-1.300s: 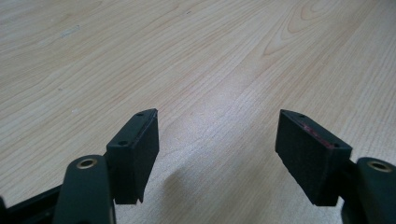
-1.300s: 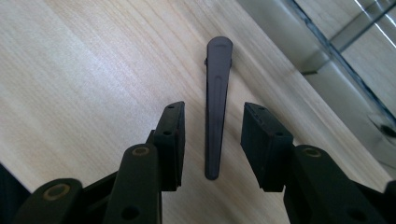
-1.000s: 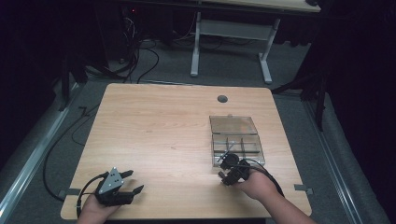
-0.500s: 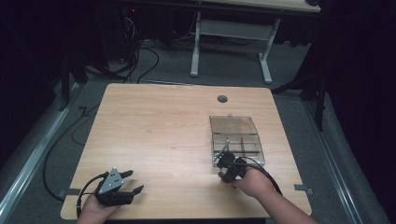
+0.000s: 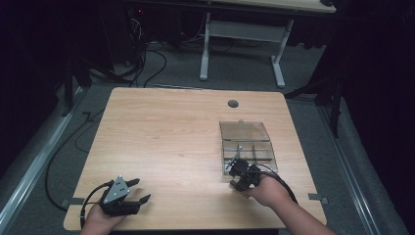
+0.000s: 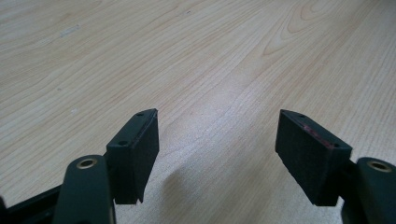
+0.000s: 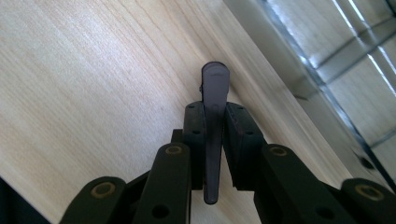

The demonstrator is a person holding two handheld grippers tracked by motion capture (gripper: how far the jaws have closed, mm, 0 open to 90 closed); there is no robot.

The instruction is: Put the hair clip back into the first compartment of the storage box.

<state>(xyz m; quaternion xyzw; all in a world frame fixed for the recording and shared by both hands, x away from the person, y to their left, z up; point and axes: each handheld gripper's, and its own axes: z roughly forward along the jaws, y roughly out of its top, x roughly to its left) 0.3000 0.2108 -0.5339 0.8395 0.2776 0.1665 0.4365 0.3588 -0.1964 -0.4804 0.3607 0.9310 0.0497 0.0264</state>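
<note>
My right gripper (image 5: 237, 170) is shut on a slim dark grey clip-like piece (image 7: 214, 86), which stands edge-on between the jaws and pokes out past the tips. In the high view the thin piece (image 5: 234, 157) points up toward the near left corner of a clear compartment box (image 5: 264, 157). In the right gripper view (image 7: 215, 119) the box wall (image 7: 299, 60) lies just to the right. My left gripper (image 5: 140, 190) rests at the table's near left, open, with bare wood between its jaws (image 6: 217, 140).
The box's clear lid (image 5: 243, 130) lies open flat behind it. A round cable hole (image 5: 233, 104) sits near the table's far edge. The wooden table (image 5: 161, 137) is bare to the left. Cables and a table frame (image 5: 240, 34) are on the floor beyond.
My right gripper has shifted a little left and forward, to the box's near left corner, with the piece in it. The left gripper has stayed put.
</note>
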